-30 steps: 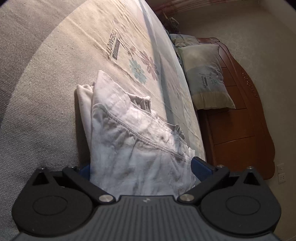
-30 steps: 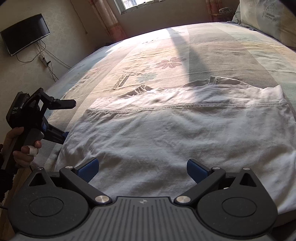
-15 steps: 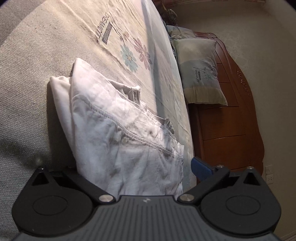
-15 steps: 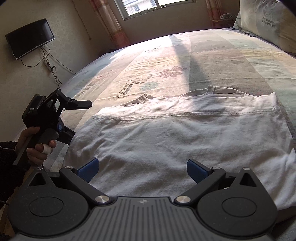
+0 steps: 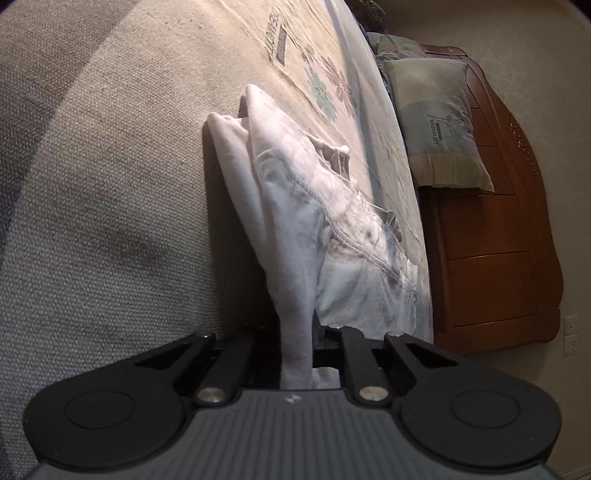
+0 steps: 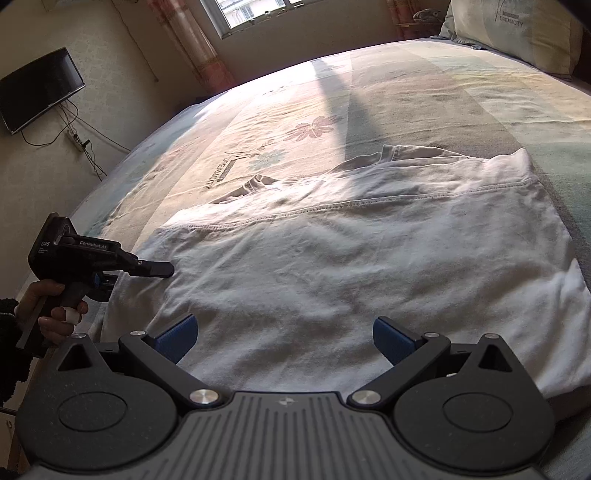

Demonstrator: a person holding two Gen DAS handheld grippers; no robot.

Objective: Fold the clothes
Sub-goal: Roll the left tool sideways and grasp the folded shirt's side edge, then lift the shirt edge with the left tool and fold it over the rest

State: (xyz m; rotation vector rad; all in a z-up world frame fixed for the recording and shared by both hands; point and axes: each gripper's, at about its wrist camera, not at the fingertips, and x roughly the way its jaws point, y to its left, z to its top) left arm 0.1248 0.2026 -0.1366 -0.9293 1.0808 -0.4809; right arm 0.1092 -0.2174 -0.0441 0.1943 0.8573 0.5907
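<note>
My left gripper (image 5: pixel 297 354) is clenched on the near left edge of the white T-shirt (image 6: pixel 354 273), with a bunched fold of the fabric pinched between its fingers (image 5: pixel 354 354) and rising from them toward the far side in the left wrist view. In the right wrist view that same gripper sits at the shirt's left edge, held in my left hand (image 6: pixel 55 310), which has a white wrap on one finger and a dark fuzzy sleeve (image 6: pixel 9 354) at the wrist. The shirt lies spread flat on the bed (image 6: pixel 424 96), close to its near edge, with a stitched hem line running across it from left to right and the collar part peeking out on the far side. My right gripper (image 6: pixel 284 336) hovers low over the shirt's near edge with its blue-padded fingers (image 6: pixel 177 334) spread wide apart and nothing caught between them; the cloth lies beneath them, and I cannot tell whether they touch it. The bedspread carries a flower print and the word DREAMCITY beyond the shirt. A pillow (image 6: pixel 517 29) rests at the far right against a wooden headboard (image 5: pixel 509 236). On the left wall hangs a television (image 6: pixel 38 88) with cables trailing below it, and a window (image 6: pixel 255 14) with curtains stands at the far side.
</note>
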